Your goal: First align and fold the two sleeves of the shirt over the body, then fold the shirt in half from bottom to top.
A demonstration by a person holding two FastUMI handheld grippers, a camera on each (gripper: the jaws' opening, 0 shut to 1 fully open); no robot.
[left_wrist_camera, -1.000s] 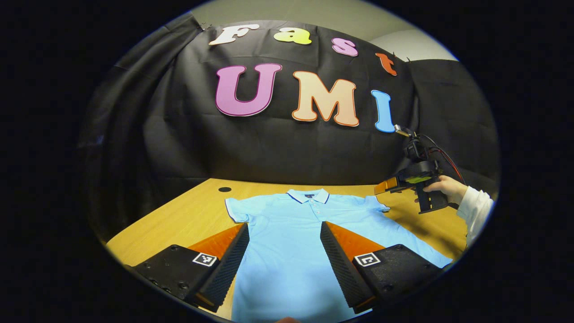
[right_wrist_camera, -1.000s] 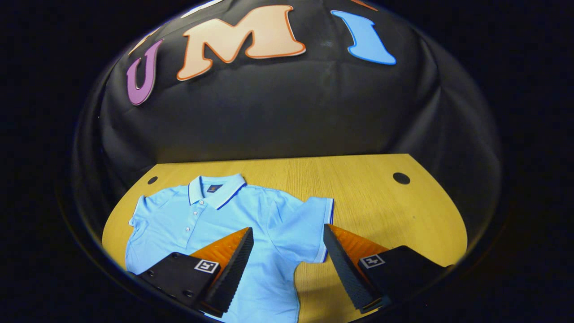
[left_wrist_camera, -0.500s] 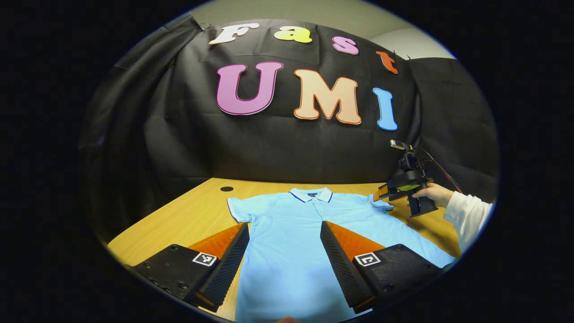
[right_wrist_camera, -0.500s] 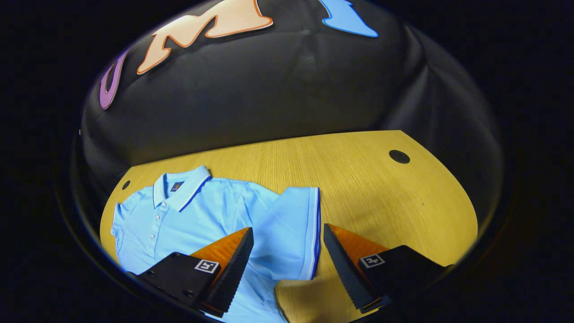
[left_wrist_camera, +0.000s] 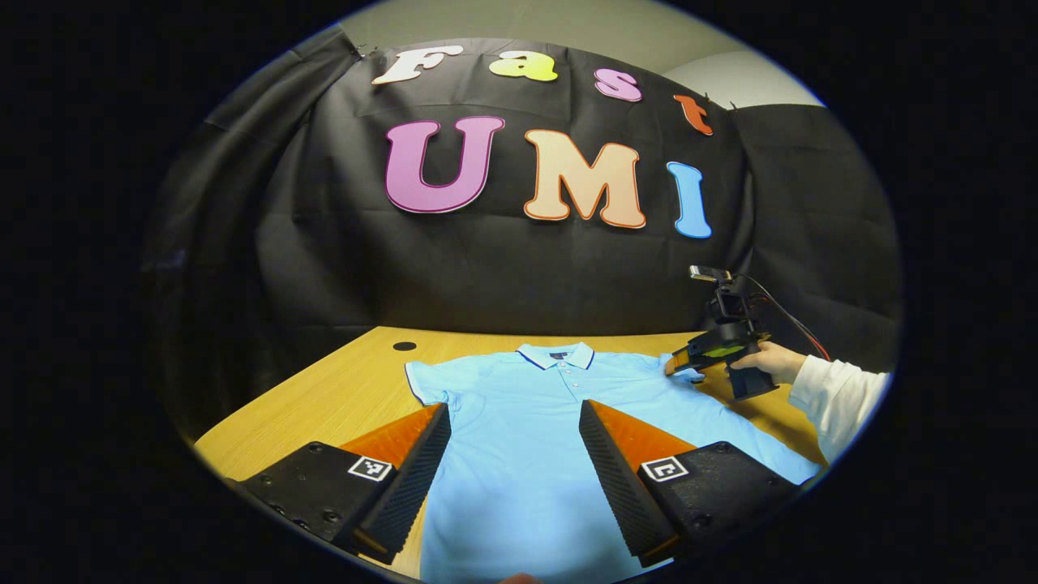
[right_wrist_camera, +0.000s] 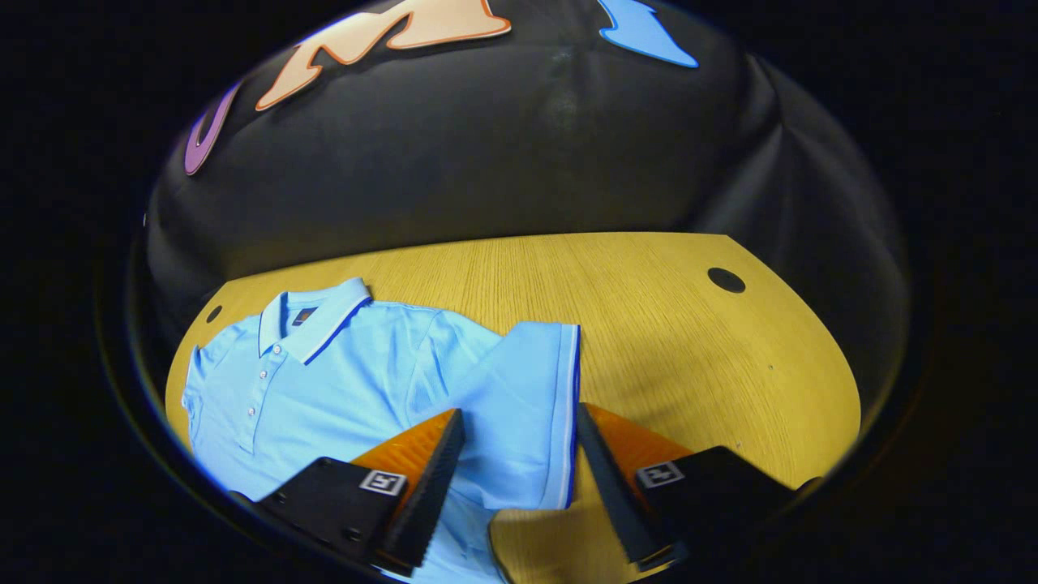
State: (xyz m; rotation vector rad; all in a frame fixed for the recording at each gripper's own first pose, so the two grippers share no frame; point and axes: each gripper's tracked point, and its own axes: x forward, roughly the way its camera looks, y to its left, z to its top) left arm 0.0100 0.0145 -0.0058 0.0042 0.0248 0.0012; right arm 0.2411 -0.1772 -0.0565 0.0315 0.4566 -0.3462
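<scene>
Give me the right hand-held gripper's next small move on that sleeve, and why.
Probably ease down and close on the right sleeve. The right hand-held gripper is open, its fingers straddling the sleeve's striped cuff, nothing pinched yet. The shirt lies flat on the table, both sleeves unfolded, so the sleeve fold comes first.

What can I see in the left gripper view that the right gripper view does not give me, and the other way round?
Left gripper view: the person's hand holding the right gripper at the far sleeve, and the shirt's front down to the left gripper.

Right gripper view: that sleeve lying flat between the open fingers, with its striped cuff.

Both: the blue shirt spread on the wooden table.
</scene>
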